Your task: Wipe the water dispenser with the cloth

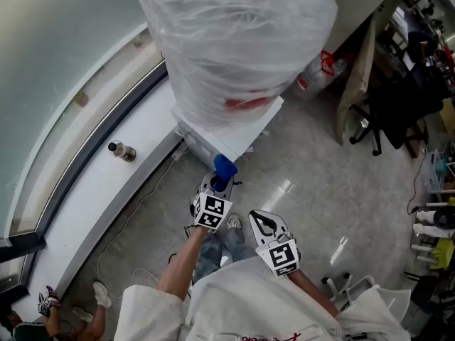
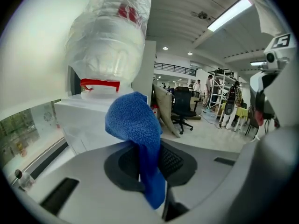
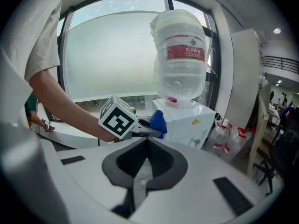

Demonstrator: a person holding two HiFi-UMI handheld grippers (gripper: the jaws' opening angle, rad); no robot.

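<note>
A glossy pale floor (image 1: 313,162) runs beside a curved window with a long white ledge (image 1: 106,183), on which a small bottle (image 1: 122,150) stands alone. The white water dispenser (image 1: 234,123) sits on the floor against that ledge, one front corner turned toward the person. It carries a large plastic-wrapped jug (image 1: 234,34). The left tool (image 1: 219,183) is clamped on a blue cloth (image 1: 225,166), which bunches above the jaws and hangs below them. The cloth is held up close to the dispenser's front edge; whether it touches cannot be told. The right tool (image 1: 264,224) hangs back beside the left, jaws together with nothing between them. Open floor lies right of the dispenser, as far as an office chair (image 1: 387,112). A thin cable (image 1: 135,212) trails on the floor along the ledge's base.
</note>
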